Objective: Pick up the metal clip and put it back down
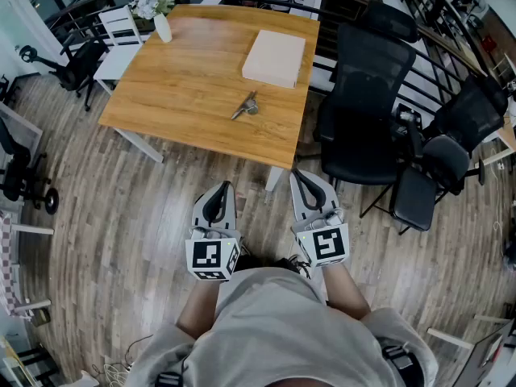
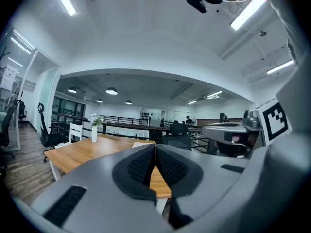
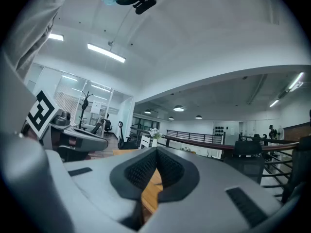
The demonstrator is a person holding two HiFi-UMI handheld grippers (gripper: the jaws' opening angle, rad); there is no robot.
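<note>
A metal clip (image 1: 246, 106) lies on a wooden worktop (image 1: 185, 95), near a flat beige box (image 1: 275, 57), on the box's near side. The left tongs (image 1: 224, 188) and right tongs (image 1: 297, 176) are both closed and empty, well short of the box, off the worktop. A good start would be stepping closer and opening one pair before reaching.

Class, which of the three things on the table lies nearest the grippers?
The metal clip; the beige pad and white vase sit farther back.
</note>
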